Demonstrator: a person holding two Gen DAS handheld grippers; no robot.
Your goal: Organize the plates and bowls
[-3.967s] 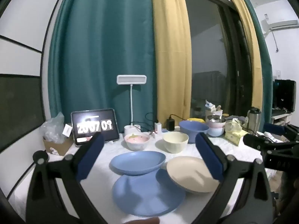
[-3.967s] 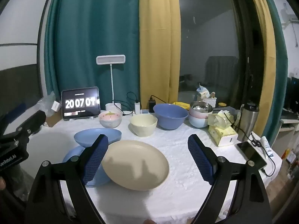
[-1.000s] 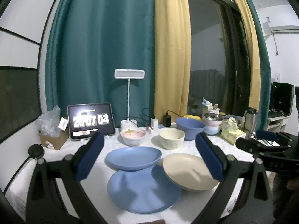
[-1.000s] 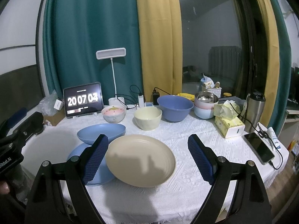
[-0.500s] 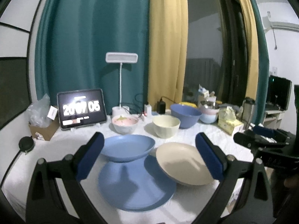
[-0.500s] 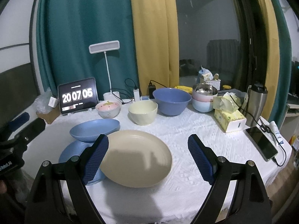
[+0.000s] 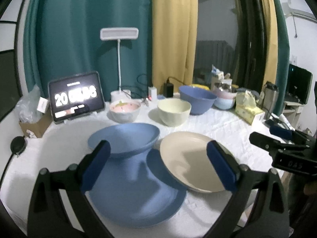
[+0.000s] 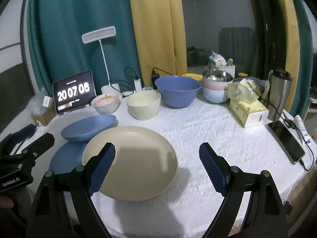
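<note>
A flat blue plate point(image 7: 136, 194) lies at the table's front, with a blue shallow dish point(image 7: 124, 136) resting on its far edge and a beige plate point(image 7: 190, 158) overlapping its right edge. Behind stand a pink bowl point(image 7: 125, 109), a cream bowl point(image 7: 174, 111) and a large blue bowl point(image 7: 197, 99). My left gripper point(image 7: 158, 166) is open and empty above the blue plate. My right gripper point(image 8: 158, 170) is open and empty above the beige plate point(image 8: 130, 162). The blue dish point(image 8: 89, 128), cream bowl point(image 8: 143, 104) and blue bowl point(image 8: 177, 92) also show in the right wrist view.
A tablet clock point(image 8: 74, 94) and a lamp point(image 8: 99, 34) stand at the back left. Stacked bowls point(image 8: 217, 88), a tissue box point(image 8: 247, 107), a steel flask point(image 8: 279, 91) and a phone point(image 8: 286, 141) with cable sit at the right. A cardboard box point(image 7: 37, 122) is at far left.
Both grippers have moved forward and lower toward the plates, which now look larger. Both stay open and empty. No dish has moved.
</note>
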